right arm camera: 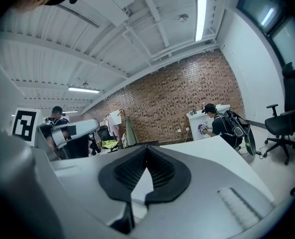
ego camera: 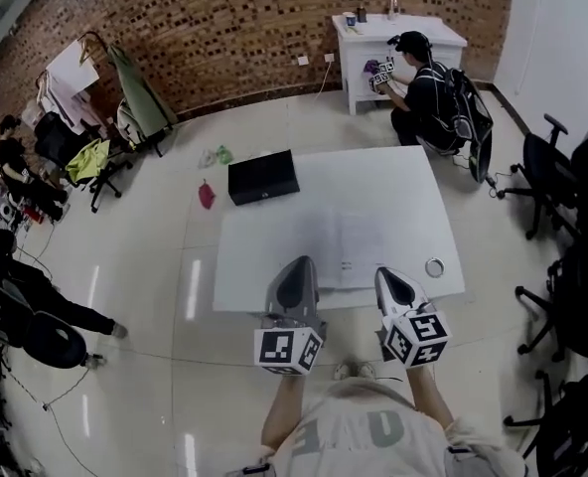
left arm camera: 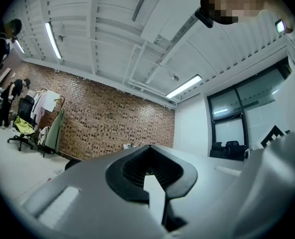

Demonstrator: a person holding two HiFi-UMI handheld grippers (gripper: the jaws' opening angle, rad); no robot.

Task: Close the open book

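– Where is the book?
– The open white-paged book point(ego camera: 339, 241) lies flat, mid-way on the white rectangular table point(ego camera: 413, 187).
– And the grippers?
– The grey left gripper point(ego camera: 298, 263) and grey right gripper point(ego camera: 386, 272) are at the table's near edge, jaws closed, empty.

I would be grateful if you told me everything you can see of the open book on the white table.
The open book lies flat, pages up, around the middle of the white table. Its pages look like white paper and barely stand out from the tabletop. A faint fold runs down its centre, and a small dark patch of print sits close to its near edge. The left tool and right tool point at that near edge. Whether either touches the book cannot be told.
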